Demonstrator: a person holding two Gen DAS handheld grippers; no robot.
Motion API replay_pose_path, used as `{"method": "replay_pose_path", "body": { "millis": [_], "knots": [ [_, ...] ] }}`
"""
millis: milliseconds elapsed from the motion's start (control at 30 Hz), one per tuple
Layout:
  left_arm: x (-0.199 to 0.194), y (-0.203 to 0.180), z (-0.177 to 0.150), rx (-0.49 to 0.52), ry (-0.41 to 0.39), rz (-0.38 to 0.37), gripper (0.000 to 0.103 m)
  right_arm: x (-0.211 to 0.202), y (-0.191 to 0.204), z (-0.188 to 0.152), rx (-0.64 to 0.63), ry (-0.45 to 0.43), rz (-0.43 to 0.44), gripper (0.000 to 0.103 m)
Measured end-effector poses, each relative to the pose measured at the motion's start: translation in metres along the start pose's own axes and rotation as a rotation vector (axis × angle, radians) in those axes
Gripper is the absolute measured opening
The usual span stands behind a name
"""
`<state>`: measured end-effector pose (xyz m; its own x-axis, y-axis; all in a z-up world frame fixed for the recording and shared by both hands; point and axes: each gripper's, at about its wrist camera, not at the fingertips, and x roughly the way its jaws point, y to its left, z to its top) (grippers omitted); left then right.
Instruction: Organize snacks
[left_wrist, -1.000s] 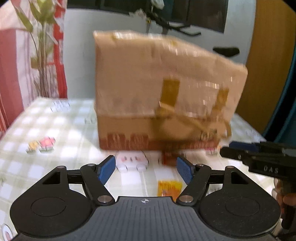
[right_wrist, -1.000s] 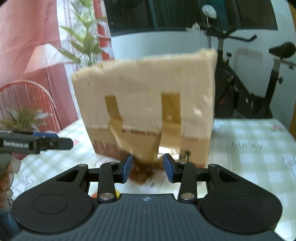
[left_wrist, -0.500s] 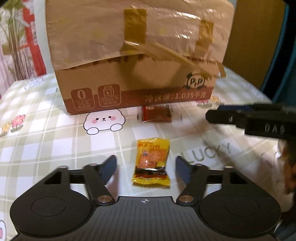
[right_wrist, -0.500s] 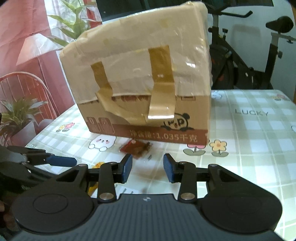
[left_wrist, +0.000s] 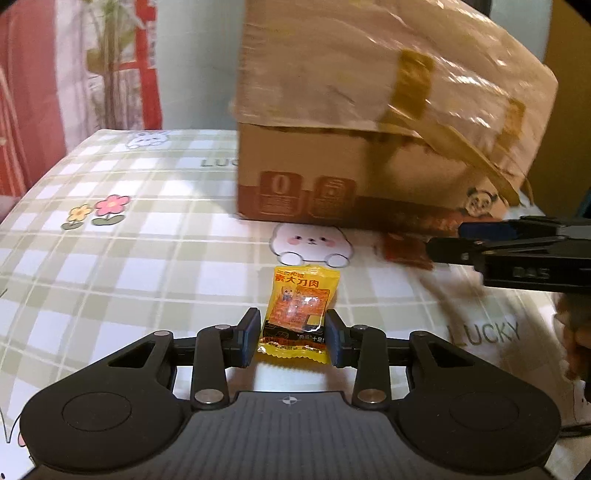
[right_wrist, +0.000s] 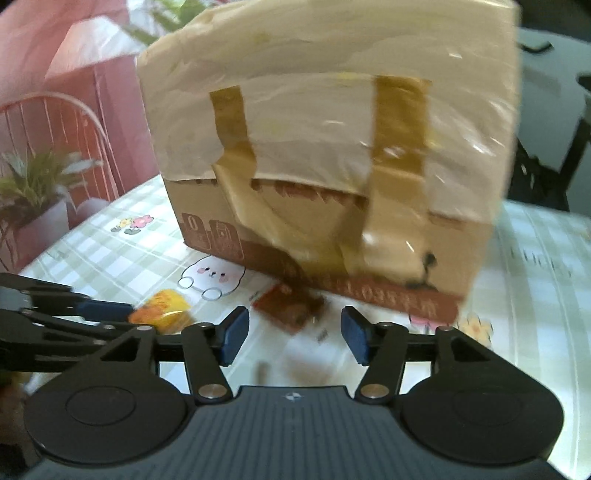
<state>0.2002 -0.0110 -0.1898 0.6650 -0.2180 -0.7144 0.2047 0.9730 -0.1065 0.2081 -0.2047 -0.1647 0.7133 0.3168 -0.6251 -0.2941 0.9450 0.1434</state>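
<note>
Two snack packets (left_wrist: 297, 314) before box edge (left_wrist: 295, 218)

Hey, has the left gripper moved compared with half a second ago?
Yes. The left gripper has come in over the yellow snack packet, away from the cardboard box, and its jaws have just been closing, now pinching the packet's sides.

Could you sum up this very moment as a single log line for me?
left gripper: shut on yellow snack packet | right gripper: open, jaws just widened, nearing red snack packet | cardboard box: behind
</note>
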Motion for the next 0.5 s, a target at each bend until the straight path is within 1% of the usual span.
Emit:
{"method": "replay_pose_path", "body": {
  "millis": [100,167,233,300,333,367,400,500],
  "knots": [
    [-0.001,0.008,0.000,-0.029,-0.014,-0.002,0.039,0.020,0.001,0.008,-0.036,0.033,-0.024,0.059],
    [0.000,0.011,0.000,-0.041,-0.019,-0.005,0.039,0.032,0.001,0.012,-0.050,0.056,-0.035,0.064],
    [0.000,0.012,0.000,-0.049,-0.022,-0.009,0.039,0.041,0.001,0.014,-0.056,0.082,-0.044,0.065],
    [0.002,0.015,-0.001,-0.057,-0.023,-0.015,0.039,0.048,0.003,0.013,-0.054,0.112,-0.032,0.067],
    [0.002,0.016,-0.001,-0.060,-0.023,-0.015,0.039,0.050,0.005,0.013,-0.065,0.115,-0.037,0.070],
    [0.002,0.017,-0.001,-0.063,-0.023,-0.015,0.039,0.051,0.007,0.012,-0.071,0.116,-0.036,0.074],
    [0.003,0.017,-0.002,-0.066,-0.024,-0.016,0.039,0.052,0.009,0.011,-0.075,0.121,-0.036,0.076],
    [0.005,0.018,-0.001,-0.073,-0.027,-0.020,0.039,0.053,0.012,0.011,-0.077,0.131,-0.043,0.077]
  ]
}}
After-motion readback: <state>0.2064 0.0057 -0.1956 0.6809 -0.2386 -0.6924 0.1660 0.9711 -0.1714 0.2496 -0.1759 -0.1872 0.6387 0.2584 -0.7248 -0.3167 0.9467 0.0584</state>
